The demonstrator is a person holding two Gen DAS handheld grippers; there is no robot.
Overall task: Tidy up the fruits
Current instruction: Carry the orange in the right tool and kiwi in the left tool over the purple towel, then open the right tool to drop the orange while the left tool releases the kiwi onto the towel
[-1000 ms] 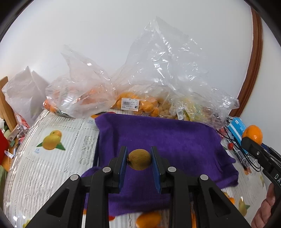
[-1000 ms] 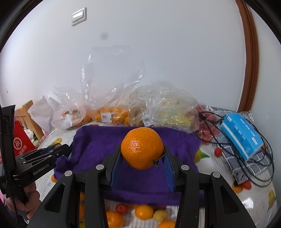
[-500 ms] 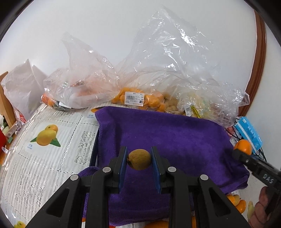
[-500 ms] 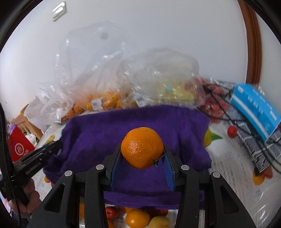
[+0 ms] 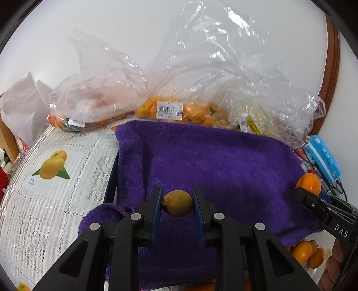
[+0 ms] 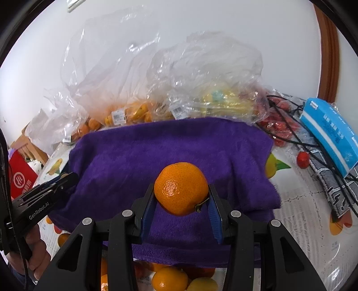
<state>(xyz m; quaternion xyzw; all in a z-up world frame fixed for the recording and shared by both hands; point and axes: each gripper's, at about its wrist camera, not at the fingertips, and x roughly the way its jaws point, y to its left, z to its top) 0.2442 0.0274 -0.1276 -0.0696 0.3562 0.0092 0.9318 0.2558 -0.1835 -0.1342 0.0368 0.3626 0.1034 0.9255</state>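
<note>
Home setting, likely a dining corner. Counter [image 5: 56, 201] wears a lace-patterned cloth printed with fruit, pushed against a plain white wall with a wall switch [image 6: 75, 4]. Supermarket produce bags [image 5: 170, 109] with price labels, a tissue box [image 6: 329, 132], a wooden chair [image 5: 7, 138].

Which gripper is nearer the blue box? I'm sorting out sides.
Right. The right gripper hangs over the purple towel's edge beside the blue box; the left gripper is mid-towel, farther off.
</note>
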